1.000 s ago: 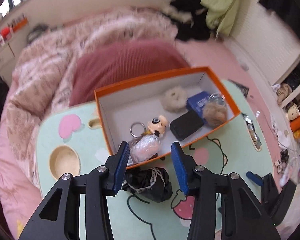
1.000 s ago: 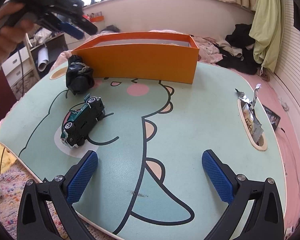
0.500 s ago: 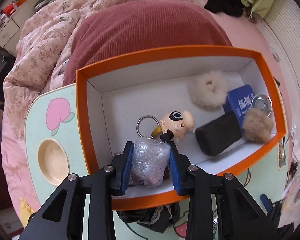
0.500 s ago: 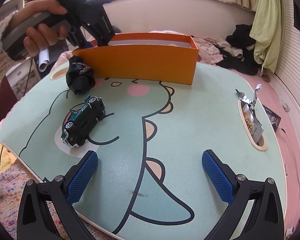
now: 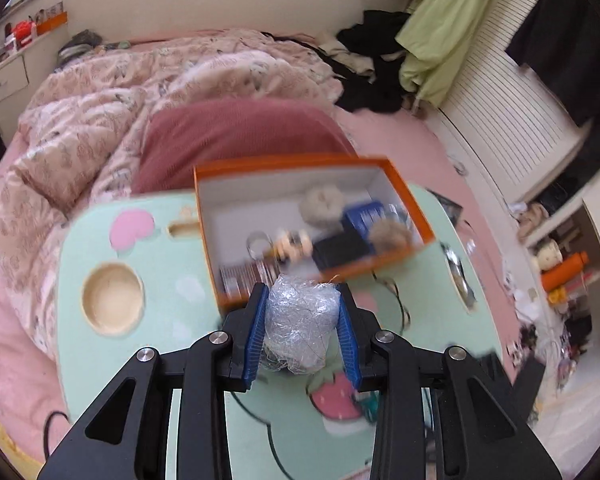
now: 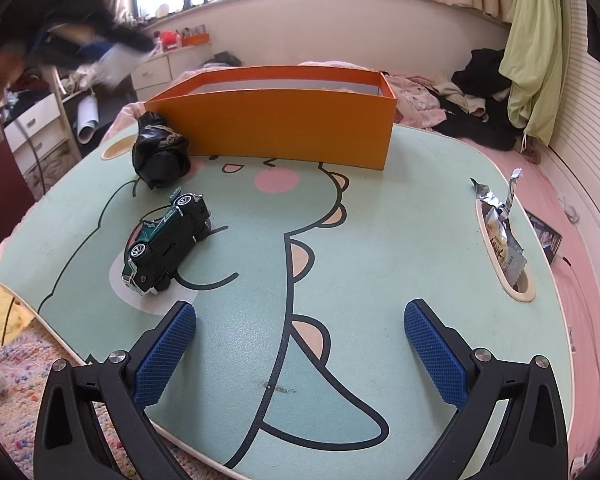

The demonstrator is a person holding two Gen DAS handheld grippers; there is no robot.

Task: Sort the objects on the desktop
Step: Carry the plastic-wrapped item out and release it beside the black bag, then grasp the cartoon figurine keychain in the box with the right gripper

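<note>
Right gripper [image 6: 300, 354] is hovering low over the green table [image 6: 380, 240], jaws standing wide apart. A toy car [image 6: 167, 244] is lying on its side; a black bag [image 6: 160, 154] is touching the orange box [image 6: 276, 120]. The left gripper [image 6: 80, 40] is showing blurred, upper left

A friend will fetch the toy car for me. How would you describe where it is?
On the green dinosaur table, look in front of the orange box, toward its left end. The toy car lies on its side, dark green with silver wheels, nearer the edge than the crumpled black bag.
</note>
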